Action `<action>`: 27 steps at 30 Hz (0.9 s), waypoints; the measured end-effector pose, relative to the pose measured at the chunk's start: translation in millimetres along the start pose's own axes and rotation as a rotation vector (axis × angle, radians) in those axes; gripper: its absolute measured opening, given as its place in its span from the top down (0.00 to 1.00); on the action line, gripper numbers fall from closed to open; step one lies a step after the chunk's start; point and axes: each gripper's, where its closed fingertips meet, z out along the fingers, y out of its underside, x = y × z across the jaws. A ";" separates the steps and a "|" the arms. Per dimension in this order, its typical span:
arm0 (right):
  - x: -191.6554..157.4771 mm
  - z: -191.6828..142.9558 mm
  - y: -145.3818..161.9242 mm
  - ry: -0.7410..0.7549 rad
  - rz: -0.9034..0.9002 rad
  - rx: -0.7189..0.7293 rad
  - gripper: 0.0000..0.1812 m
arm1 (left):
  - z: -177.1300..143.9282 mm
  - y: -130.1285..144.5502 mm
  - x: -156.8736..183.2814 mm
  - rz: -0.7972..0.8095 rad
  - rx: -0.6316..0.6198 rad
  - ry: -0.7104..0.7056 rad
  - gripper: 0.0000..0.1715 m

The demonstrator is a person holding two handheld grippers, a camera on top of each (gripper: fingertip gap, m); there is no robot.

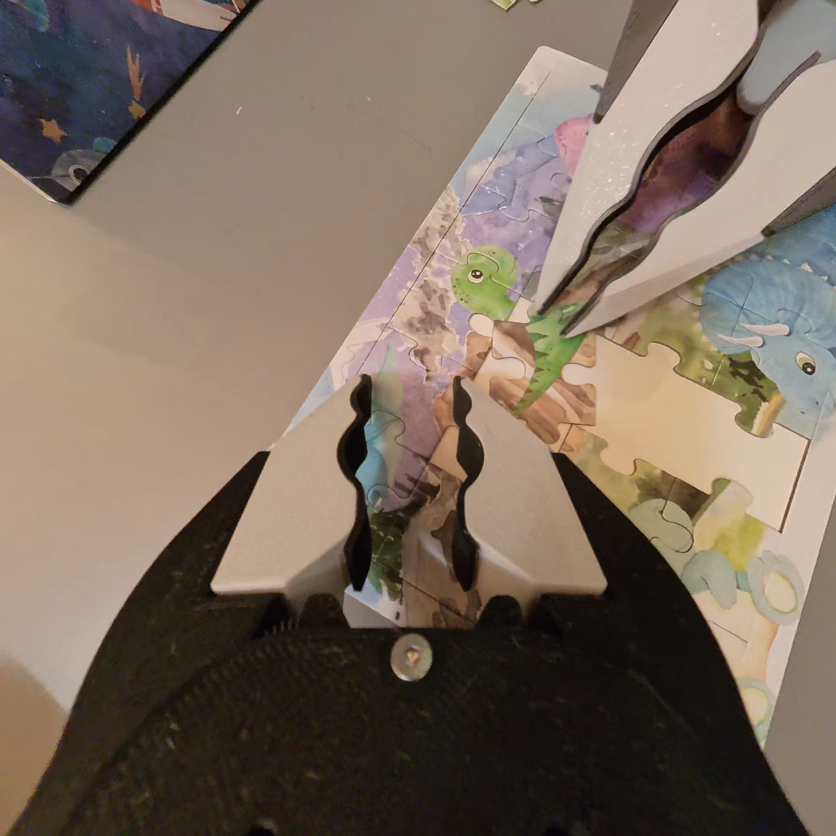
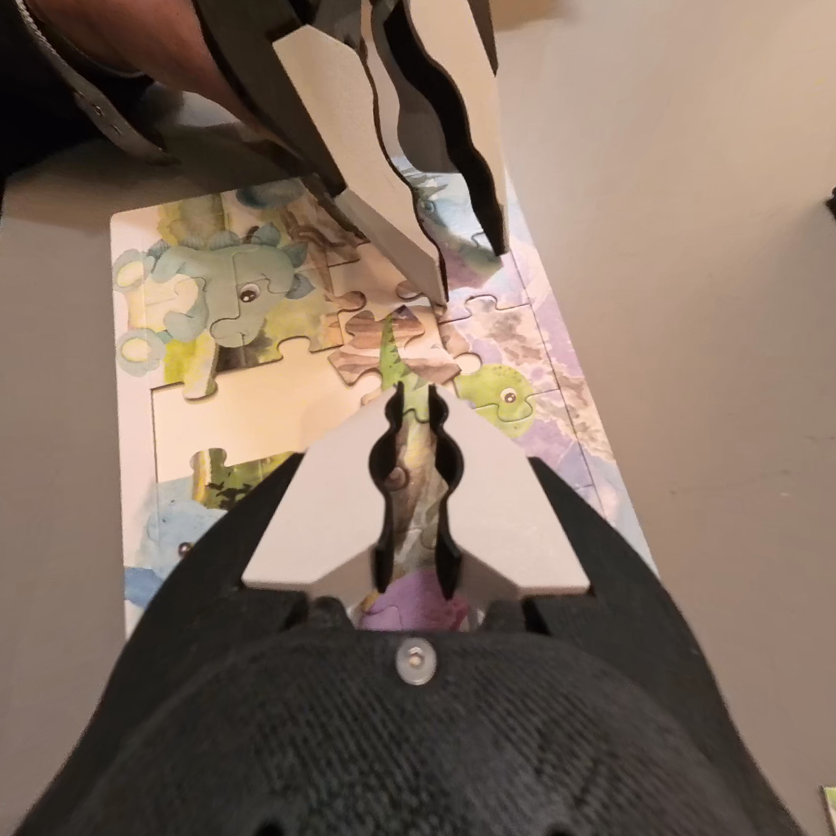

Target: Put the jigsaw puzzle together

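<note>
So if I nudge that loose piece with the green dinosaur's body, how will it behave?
The loose piece looks thin, flat card: probably light, sliding easily under the right hand-held gripper. It sits skewed over neighbouring pieces, so it may ride up rather than drop in. Likely bends if pinched hard.

Count, both wrist views:
- Grippers: 2, left gripper [image 1: 411, 384], right gripper [image 2: 415, 389].
- Puzzle tray [image 2: 135, 371]: 1, partly filled.
- Loose piece lying askew on tray, green tail on brown rock [image 2: 393, 348]: 1.
- Dark picture board [image 1: 90, 90] at table corner: 1.
- Stray pieces at left-view top edge [image 1: 506, 3]: number unclear.
</note>
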 end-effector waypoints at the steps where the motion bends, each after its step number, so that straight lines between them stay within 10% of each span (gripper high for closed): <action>1: -2.7 -0.8 0.2 -0.017 0.000 -0.003 0.96 | 0.1 0.6 -0.1 -0.003 -0.002 0.003 0.80; 11: -7.5 13.3 -0.7 0.003 -0.061 -0.018 0.65 | 0.3 0.7 -1.1 0.000 -0.004 -0.004 0.80; 27: -8.6 5.4 3.3 -0.028 -0.006 -0.034 0.87 | -0.1 1.1 -2.8 0.003 -0.004 -0.012 0.80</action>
